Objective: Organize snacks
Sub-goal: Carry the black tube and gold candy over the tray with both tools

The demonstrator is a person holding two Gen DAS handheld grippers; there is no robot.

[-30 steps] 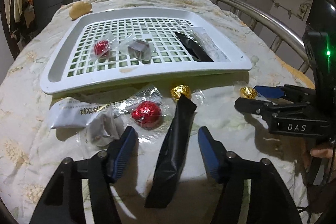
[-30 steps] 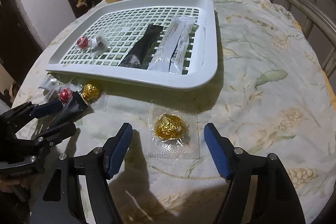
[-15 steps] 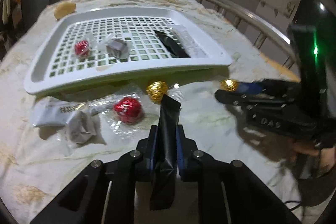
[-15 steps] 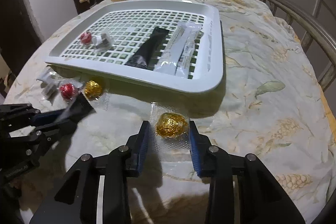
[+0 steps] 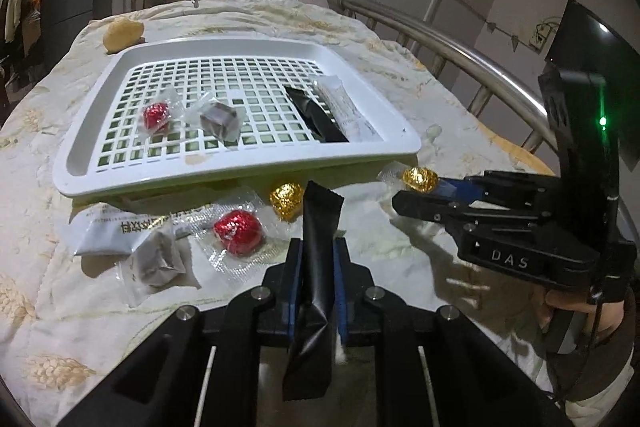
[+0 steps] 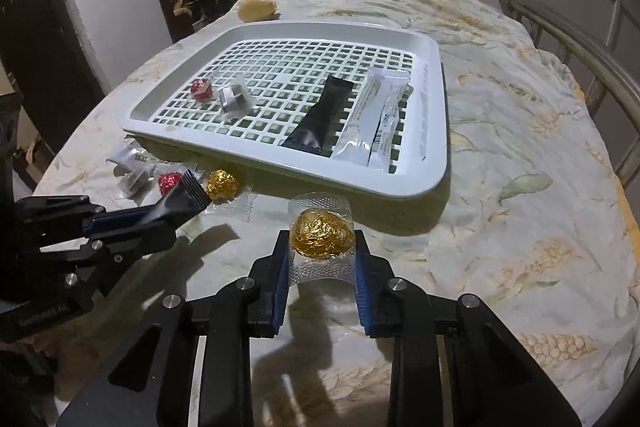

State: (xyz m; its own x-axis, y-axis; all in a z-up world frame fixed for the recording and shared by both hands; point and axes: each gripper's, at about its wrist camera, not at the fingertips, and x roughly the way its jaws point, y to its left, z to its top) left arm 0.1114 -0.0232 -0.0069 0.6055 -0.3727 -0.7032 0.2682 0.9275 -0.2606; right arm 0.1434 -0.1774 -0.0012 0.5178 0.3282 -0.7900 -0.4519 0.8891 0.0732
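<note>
Both grippers have closed within the last second: a moment ago each stood wide open over its snack, and now each has something pinched. The left gripper [image 5: 316, 267] has its blue pads [image 5: 294, 267] shut flat against a long black foil sachet [image 5: 316, 251], which stands tilted up between them, its crimped top end clear of the cloth and pointing toward the white plastic lattice tray [image 5: 240, 167]. The right gripper [image 6: 322, 263] has narrowed onto a gold foil-wrapped chocolate ball in a clear wrapper [image 6: 322, 233]; its jaws stay a ball's width apart and press the crinkled wrapper on both sides, and the ball looks lifted a little off the floral tablecloth [image 6: 520, 227], just in front of the tray's near rim. So two snacks are secured at once, and the next job is presumably to carry them over the rim and set them down among what already lies inside: a red foil ball [image 5: 155, 117], a dark wrapped cube [image 5: 219, 118], another black sachet [image 5: 316, 115] and white sachets [image 6: 372, 123]. On the cloth beside the tray wait a second gold ball [image 5: 286, 201], a second red ball [image 5: 239, 231], a grey wrapped cube [image 5: 156, 263] and a white printed packet [image 5: 116, 231], so the sorting seems roughly half done.
</note>
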